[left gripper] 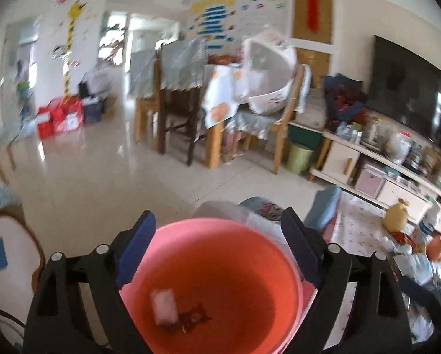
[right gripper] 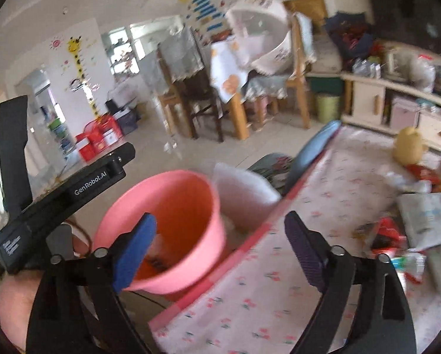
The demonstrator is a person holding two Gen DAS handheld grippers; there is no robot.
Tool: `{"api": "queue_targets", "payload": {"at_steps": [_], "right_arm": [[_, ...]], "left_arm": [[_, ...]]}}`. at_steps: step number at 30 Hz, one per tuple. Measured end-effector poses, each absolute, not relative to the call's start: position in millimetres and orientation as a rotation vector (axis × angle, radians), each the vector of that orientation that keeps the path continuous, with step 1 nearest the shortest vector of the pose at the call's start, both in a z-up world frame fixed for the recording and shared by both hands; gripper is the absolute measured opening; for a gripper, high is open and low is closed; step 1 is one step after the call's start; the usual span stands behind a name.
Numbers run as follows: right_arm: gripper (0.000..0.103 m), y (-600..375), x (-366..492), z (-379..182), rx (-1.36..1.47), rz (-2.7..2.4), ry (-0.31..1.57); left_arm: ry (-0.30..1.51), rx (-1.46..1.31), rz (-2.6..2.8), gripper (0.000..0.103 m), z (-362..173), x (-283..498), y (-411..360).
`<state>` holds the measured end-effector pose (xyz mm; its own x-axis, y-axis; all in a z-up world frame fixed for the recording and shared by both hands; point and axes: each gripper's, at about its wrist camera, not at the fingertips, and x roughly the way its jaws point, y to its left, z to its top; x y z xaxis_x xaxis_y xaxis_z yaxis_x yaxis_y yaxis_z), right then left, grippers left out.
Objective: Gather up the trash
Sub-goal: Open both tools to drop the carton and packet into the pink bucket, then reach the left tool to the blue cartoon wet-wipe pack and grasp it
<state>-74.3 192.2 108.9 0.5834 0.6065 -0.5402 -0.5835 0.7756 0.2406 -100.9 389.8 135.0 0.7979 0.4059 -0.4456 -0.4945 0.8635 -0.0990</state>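
Both grippers hang over a pink bucket [left gripper: 220, 283] that serves as the trash bin. The left gripper [left gripper: 217, 253] has its fingers spread wide, the bucket's mouth showing between them with nothing grasped; inside, on the bottom, lie a pale wrapper [left gripper: 165, 306] and a dark crumpled scrap [left gripper: 192, 318]. The right gripper [right gripper: 220, 250] is likewise released and empty, its blue finger [right gripper: 136, 253] in front of the bucket's rim while the other finger sits over the floral cloth [right gripper: 279, 280] covering the bench.

This looks like the moment just after a drop. More litter, red and white wrappers [right gripper: 388, 236], lies on the cloth to the right, well apart from the bucket. The next move probably calls for swinging the right gripper toward that pile and closing on one piece.
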Motion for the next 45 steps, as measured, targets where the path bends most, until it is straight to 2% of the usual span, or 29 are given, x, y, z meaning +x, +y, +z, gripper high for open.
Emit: {"api": "queue_targets", "payload": {"at_steps": [8,30,45], "right_arm": [[0.098,125.5,-104.2,116.5,0.01,0.602,0.537],[0.098,31.5,-152.3,105.9,-0.068,0.477,0.531],[0.098,-38.5,-150.3,101.7,0.003,0.393,0.522]], "left_arm": [[0.415,-0.175,0.364,0.087,146.4,-94.5,346.8],[0.424,-0.019,0.1,0.087,131.9,-84.2,220.9],[0.56,-0.097,-0.023,0.087,105.7,-74.7,179.2]]}}
